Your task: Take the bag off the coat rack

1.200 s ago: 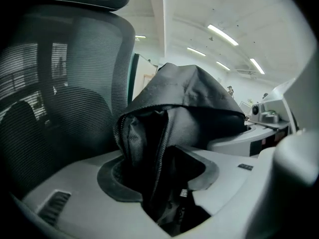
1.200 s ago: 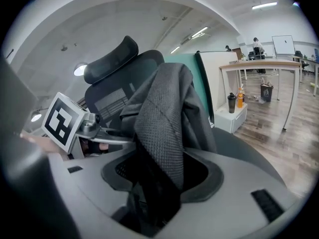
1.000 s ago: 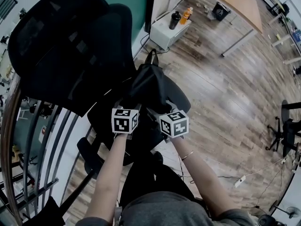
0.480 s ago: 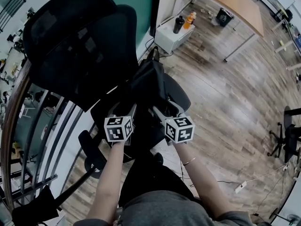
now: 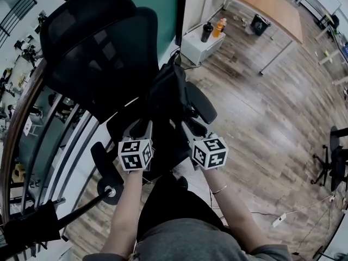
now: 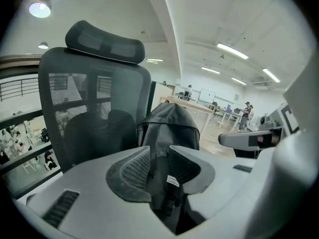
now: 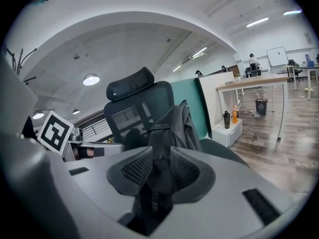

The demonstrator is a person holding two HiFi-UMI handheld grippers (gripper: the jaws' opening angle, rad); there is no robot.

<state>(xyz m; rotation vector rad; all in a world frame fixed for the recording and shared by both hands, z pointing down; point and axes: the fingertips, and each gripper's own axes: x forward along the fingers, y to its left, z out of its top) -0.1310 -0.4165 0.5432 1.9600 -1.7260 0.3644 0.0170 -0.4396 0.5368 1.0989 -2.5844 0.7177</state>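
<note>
- A brown wood-plank floor (image 5: 261, 107) is spread beneath and to the right of the black mesh-backed office chair with a headrest (image 5: 98, 53).
- The chair is taken as the reference for all positions. Its backrest is seen upright in the left gripper view (image 6: 94, 98) and in the right gripper view (image 7: 139, 108).
- A light wooden desk on thin metal legs (image 5: 261, 1) is placed well apart from the chair, at the far right.
- The black fabric bag (image 5: 169, 94) is located in front of the chair's backrest, above the seat. Whether it rests on the seat cannot be told.
- A low white cabinet (image 5: 198, 39) is set on the floor just right of the chair's backrest.
- The left gripper (image 5: 142, 130) is held at the front edge of the chair's seat. Its jaws have just been closing, and a dark strap (image 6: 162, 178) of the bag (image 6: 169, 123) is pinched between the ribbed pads (image 6: 134, 168).
- The right gripper (image 5: 191, 129) is held beside it, further from the backrest. Its jaws have likewise been closing, and a second strap with a buckle (image 7: 152, 183) of the bag (image 7: 172, 128) is clamped between them.
- A dark bottle (image 5: 206, 31) and an orange bottle (image 5: 218, 24) are stood on the cabinet.
</note>
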